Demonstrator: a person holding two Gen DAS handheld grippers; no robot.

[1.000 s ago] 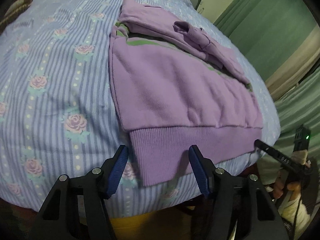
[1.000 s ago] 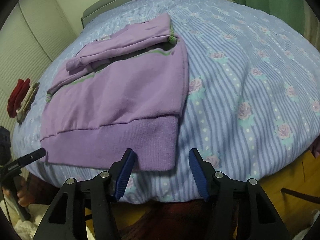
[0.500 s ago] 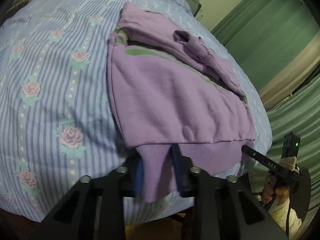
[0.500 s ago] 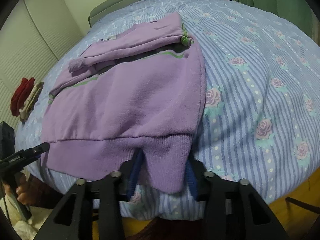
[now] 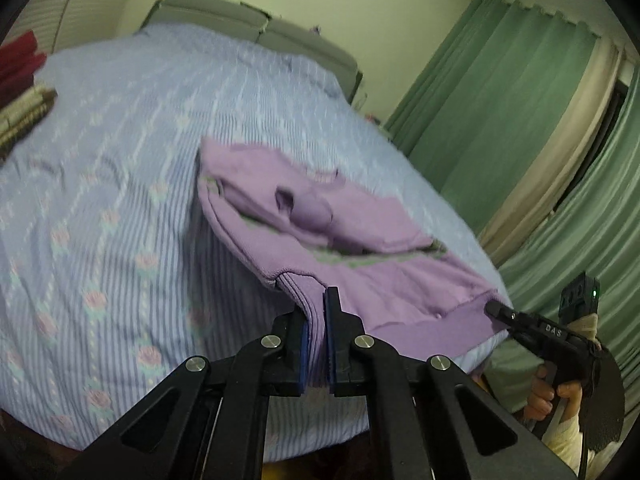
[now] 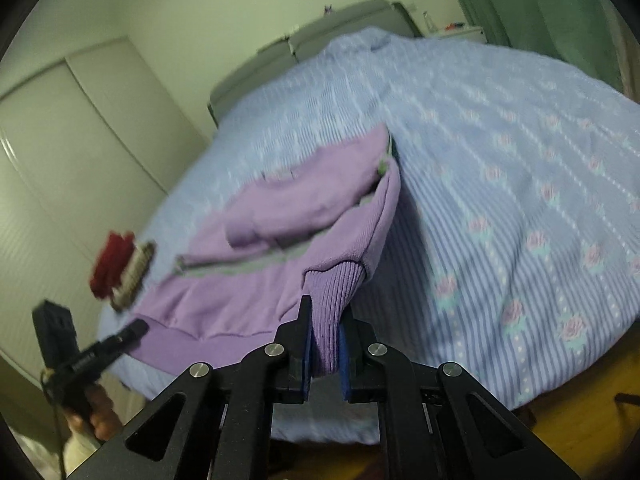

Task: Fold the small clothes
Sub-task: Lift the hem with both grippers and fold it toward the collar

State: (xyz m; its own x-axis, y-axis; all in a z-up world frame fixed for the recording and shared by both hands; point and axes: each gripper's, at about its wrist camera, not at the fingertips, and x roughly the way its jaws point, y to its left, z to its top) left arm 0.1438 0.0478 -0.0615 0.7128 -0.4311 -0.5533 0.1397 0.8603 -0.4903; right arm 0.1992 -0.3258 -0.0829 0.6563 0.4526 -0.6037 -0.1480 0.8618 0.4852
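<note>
Bed (image 5: 120, 208), covered in a blue striped spread with pink rose print; grey headboard (image 5: 240, 20) at the far edge. Lying on it: one purple sweater (image 5: 320, 216) with green trim, near the front edge, hem corners raised off the spread; a red and tan folded stack (image 6: 120, 272) at the left edge.

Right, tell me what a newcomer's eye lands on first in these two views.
First, the purple knit sweater with green trim, lying partly folded on the blue striped bedspread with pink roses, its ribbed hem lifted at both near corners. The left gripper and the right gripper each have their jaws closed on that hem. After that, the green curtains at the left view's right side and the red folded cloth at the bed's left edge.
</note>
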